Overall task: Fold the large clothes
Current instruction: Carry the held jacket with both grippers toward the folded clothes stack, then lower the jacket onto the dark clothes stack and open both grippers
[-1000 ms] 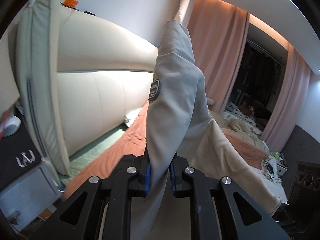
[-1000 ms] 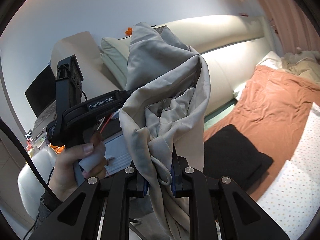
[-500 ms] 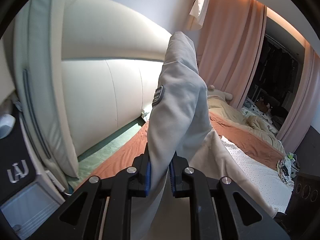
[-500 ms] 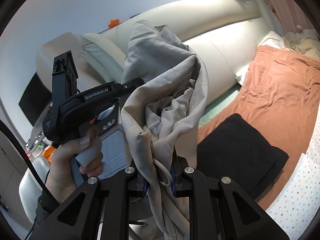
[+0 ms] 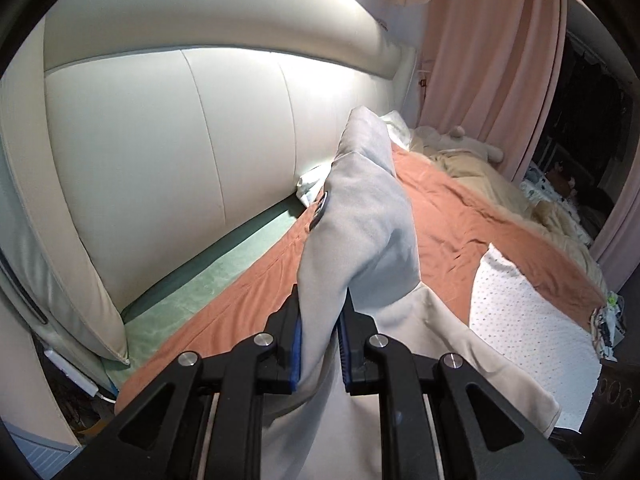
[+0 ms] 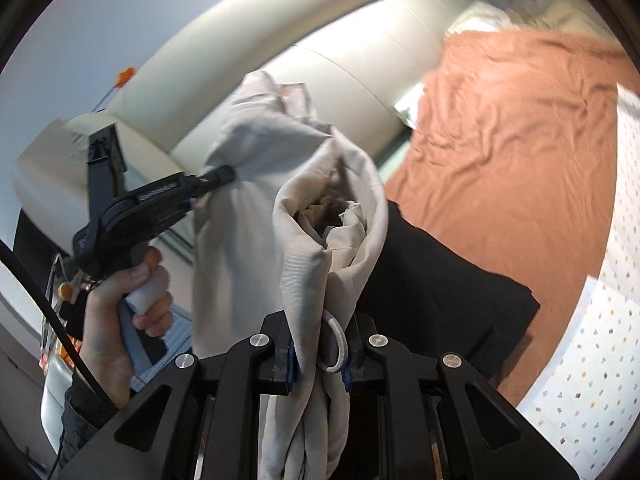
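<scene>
A large light grey-beige garment hangs in the air over the bed, and both grippers grip it. My left gripper is shut on a fold of it that stands up above the blue pads; a small dark patch shows on the cloth. My right gripper is shut on a bunched part of the same garment, with a white elastic loop caught between the jaws. In the right wrist view a hand holds the left gripper, pinched on the garment's far side.
The bed has a rust-orange sheet, a white dotted cover and a cream padded headboard. A folded black garment lies on the bed below the right gripper. Pink curtains and crumpled beige bedding are at the far end.
Both grippers have come down and moved towards the bed with the garment still gripped. The headboard and sheet now fill more of both views, and the right gripper's view has rolled.
</scene>
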